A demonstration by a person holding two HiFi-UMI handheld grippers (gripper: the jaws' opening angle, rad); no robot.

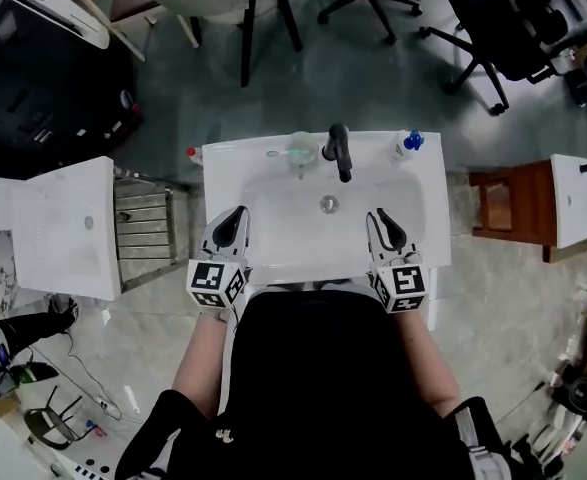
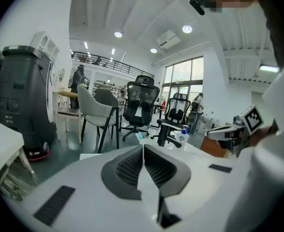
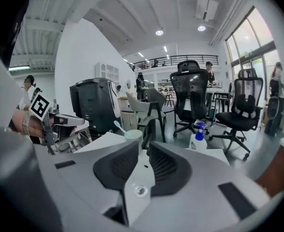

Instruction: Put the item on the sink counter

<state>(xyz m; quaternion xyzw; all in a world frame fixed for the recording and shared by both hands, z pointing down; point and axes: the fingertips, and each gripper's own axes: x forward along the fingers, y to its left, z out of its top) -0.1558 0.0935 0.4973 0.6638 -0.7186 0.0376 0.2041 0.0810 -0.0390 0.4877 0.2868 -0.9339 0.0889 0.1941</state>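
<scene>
The person stood close against the near edge of the table (image 1: 428, 183), with both forearms reaching forward on either side of the body and 1 tool in each hand. The left tool (image 1: 237, 213) was over the near left edge of the sink (image 1: 283, 218) and the right tool (image 1: 382, 216) was over its near right edge. The 2 were well apart and roughly level with each other. Both pointed away from the body and tipped slightly down toward the sink, with their marker cubes turned up to the head camera. In the left gripper view the left tool's jaws were pressed together with nothing between them. In the right gripper view the right tool's jaws were almost together, with a thin gap left between the pads and nothing in it. Neither tool touched any object. At the back of the table a cup (image 1: 300, 151) with a toothbrush (image 1: 276, 153) in it stood just left of the tap (image 1: 339, 151). A bottle (image 1: 405, 145) with a blue top stood near the back right corner. Which of these was the task's item could not be told, but both were already on the table. Chairs (image 1: 493, 28) stood on the floor beyond.
</scene>
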